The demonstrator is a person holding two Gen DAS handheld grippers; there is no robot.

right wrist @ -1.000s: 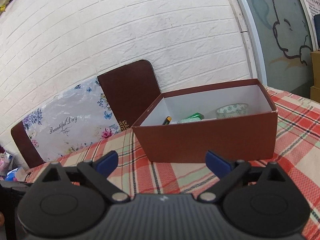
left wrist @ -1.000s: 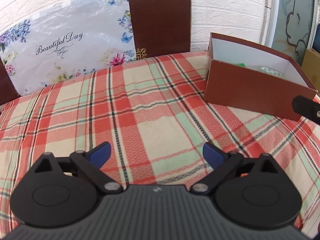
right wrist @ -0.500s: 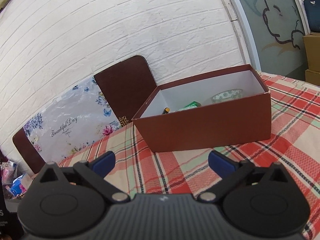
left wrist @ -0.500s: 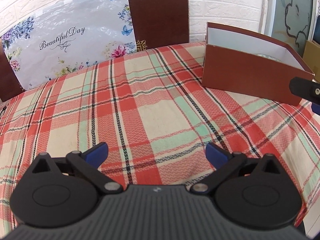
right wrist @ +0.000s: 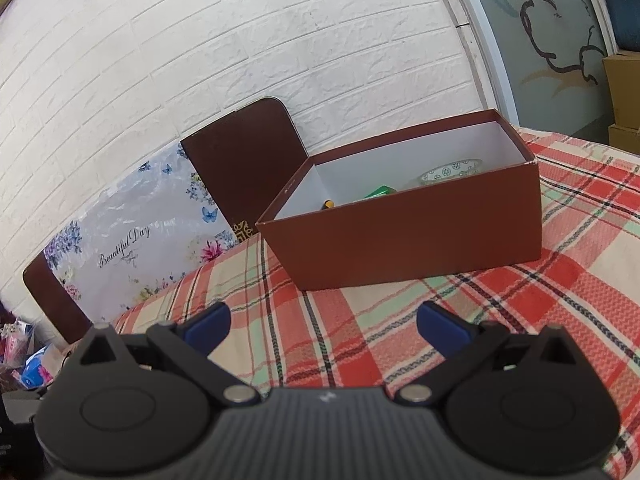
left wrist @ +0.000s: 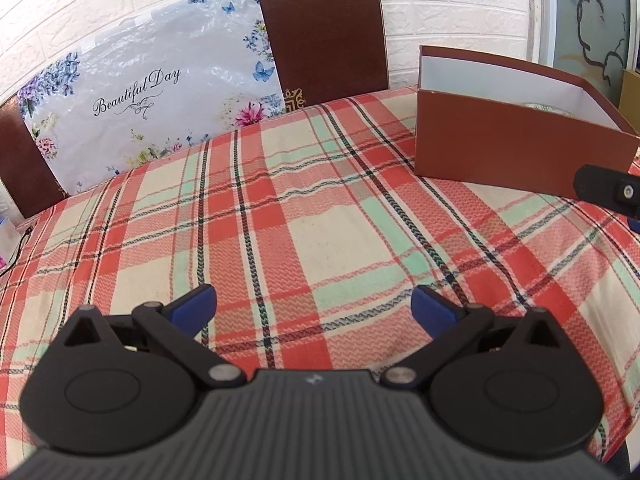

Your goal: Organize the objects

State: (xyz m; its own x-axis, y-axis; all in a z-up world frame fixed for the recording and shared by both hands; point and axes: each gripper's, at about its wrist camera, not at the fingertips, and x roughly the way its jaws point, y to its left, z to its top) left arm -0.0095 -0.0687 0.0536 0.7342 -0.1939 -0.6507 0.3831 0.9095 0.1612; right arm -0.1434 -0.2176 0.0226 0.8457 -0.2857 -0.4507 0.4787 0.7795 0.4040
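Both views have shifted a bit since 1 s ago; box (right wrist: 404,244) now sits further off in the right wrist view. Left gripper (left wrist: 314,310) & right gripper (right wrist: 324,326) spread wide, nothing between. Inside box: patterned bowl (right wrist: 452,170), green item (right wrist: 380,191), yellow-tipped thing (right wrist: 328,204). Cloth (left wrist: 320,220) beside box bare, so prob. nearly done.

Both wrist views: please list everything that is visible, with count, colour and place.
Open cardboard box: one, brown outside, white inside, on the cloth.
Patterned bowl: one, white-green, in the box.
Green packet: one, in the box.
Plaid tablecloth: one, red-cream-green, on the table.
Brown chair backs: two, by the wall.
Floral plastic bag: one, white, against the chairs.
Left gripper: black-blue, open, empty.
Right gripper: black-blue, open, empty.
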